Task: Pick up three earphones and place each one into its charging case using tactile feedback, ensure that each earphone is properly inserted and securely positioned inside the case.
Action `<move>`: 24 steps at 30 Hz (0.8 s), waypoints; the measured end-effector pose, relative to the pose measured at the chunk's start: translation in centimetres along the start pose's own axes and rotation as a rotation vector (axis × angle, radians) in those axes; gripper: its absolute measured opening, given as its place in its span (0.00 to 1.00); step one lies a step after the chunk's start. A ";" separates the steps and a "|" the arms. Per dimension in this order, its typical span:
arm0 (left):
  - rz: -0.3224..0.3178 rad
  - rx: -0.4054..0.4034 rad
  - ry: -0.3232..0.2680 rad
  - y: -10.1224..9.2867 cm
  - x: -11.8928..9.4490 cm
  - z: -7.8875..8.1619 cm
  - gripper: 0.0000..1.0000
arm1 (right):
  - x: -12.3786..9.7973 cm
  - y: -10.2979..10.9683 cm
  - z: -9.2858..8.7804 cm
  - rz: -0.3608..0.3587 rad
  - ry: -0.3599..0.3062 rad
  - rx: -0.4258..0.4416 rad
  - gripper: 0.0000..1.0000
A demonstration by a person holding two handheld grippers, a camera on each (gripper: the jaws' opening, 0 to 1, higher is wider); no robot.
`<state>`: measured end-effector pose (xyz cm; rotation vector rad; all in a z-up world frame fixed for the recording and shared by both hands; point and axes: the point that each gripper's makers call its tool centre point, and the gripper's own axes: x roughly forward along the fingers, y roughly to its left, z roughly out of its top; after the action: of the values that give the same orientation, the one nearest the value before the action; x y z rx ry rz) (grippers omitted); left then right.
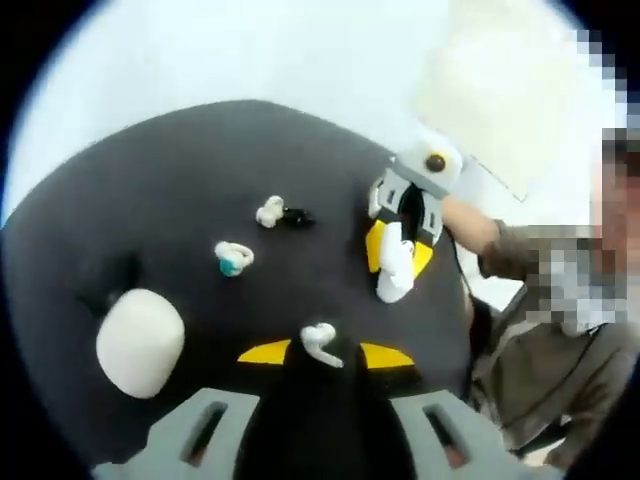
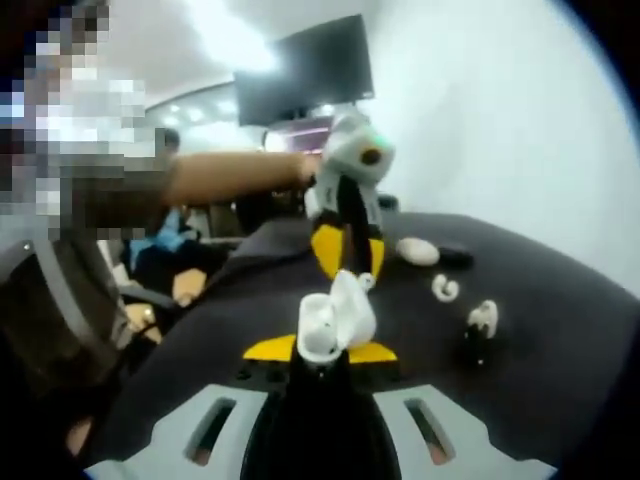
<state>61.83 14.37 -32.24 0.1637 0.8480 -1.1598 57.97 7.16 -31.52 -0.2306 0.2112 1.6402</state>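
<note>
A white earphone (image 1: 320, 342) sits pinched between the left gripper (image 1: 322, 352)'s yellow tips above the dark table (image 1: 180, 180). Beside it, the right gripper (image 2: 322, 350) clamps an open white charging case (image 2: 335, 315). Two earphones (image 1: 234, 258) (image 1: 270, 211) lie farther on the table, a closed white case (image 1: 140, 342) to their left.

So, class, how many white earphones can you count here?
3. One earphone is held in the left gripper; a teal-tipped earphone lies further out; a third earphone lies beyond it, beside a small black item. Others may be hidden.

table (image 1: 180, 190): dark cloth | wall (image 2: 500, 110): white | screen (image 2: 305, 70): dark | ceiling lights (image 2: 235, 40): bright
</note>
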 end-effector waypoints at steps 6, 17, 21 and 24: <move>-0.008 0.022 -0.017 0.9 0.5 0.4 0.18 | 0.0 -0.2 0.0 0.002 -0.001 -0.001 0.18; 0.054 0.138 -0.164 -0.8 -1.6 2.8 0.08 | 0.1 -0.3 0.1 0.004 -0.001 -0.002 0.18; 0.205 0.351 -0.302 -2.4 -2.8 5.0 0.08 | 0.1 -0.2 0.1 0.003 -0.001 -0.001 0.18; 0.292 0.506 -0.342 -4.3 -3.0 5.8 0.08 | 0.2 -0.1 0.1 0.003 -0.001 0.000 0.18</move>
<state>60.70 11.76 -24.94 0.4735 0.2073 -1.0657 58.06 7.34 -31.50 -0.2298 0.2106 1.6433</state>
